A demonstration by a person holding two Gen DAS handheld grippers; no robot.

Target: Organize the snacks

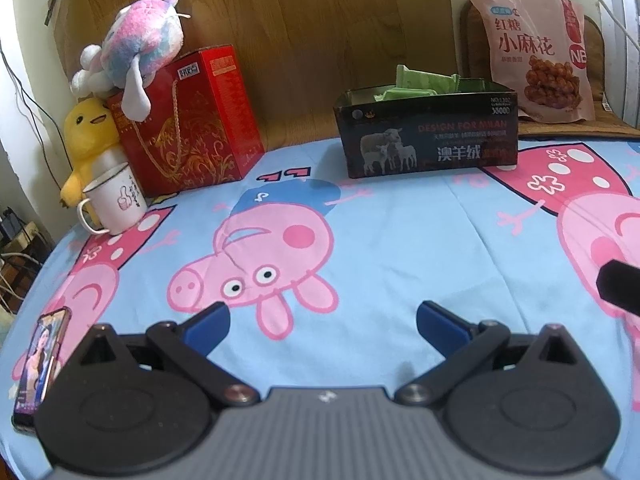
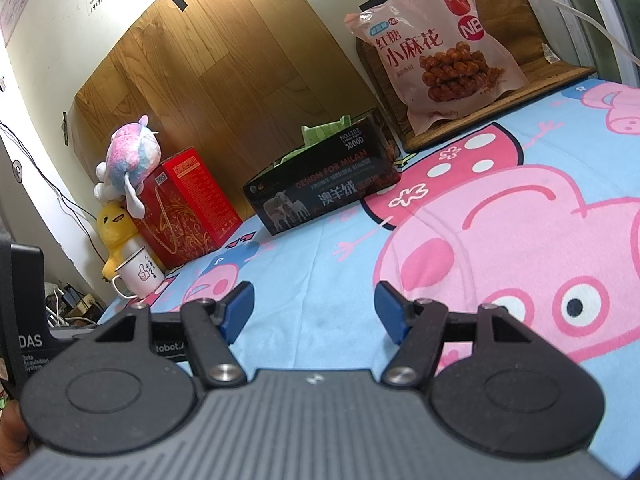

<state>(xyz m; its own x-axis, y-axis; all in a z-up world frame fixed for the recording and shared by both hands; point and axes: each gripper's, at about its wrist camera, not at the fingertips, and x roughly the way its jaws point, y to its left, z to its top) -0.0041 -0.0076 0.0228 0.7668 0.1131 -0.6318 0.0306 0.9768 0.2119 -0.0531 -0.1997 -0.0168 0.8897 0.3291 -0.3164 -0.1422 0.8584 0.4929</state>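
While both our tongs — left tongs [image 1: 323, 322], right tongs [image 2: 314, 312] — gape wide and empty over the bed sheet [image 1: 380, 232], nothing is gripped. Green snack packets [image 1: 424, 86] sit in the black box [image 1: 428, 136]; the pink snack bag [image 1: 540, 48] leans just behind.

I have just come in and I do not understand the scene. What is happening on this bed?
A person holds two grippers over the cartoon bedsheet, and neither one holds anything. The left gripper and right gripper are both open. Green snack packets already sit in the black box. The pink snack bag leans behind it, untouched.
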